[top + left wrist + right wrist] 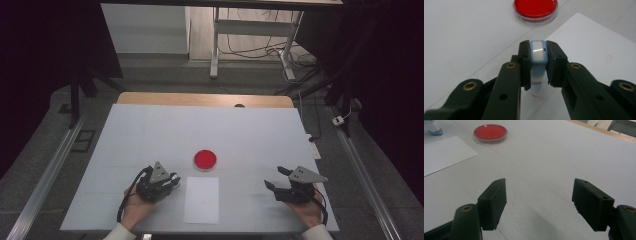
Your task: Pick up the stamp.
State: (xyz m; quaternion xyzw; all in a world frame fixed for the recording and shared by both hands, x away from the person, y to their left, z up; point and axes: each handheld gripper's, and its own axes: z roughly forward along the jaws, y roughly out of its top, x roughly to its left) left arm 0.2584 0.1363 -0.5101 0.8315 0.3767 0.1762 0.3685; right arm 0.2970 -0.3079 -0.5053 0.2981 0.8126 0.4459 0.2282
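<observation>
Blue-and-white stamp (538,53) pinched upright in left gripper (538,62) at the white paper sheet's (201,199) left edge; right gripper (539,202) spread, idle; narrow pad contact, so tilting could slip the stamp; red dish (535,9) close ahead, bump risk.

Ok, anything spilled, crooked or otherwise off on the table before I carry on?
Nothing stands out. The red dish sits flat with no spill around it, and the white sheet lies flat and square to the table. The left gripper is shut on a small blue-and-white stamp, held upright; the right gripper is open.
</observation>
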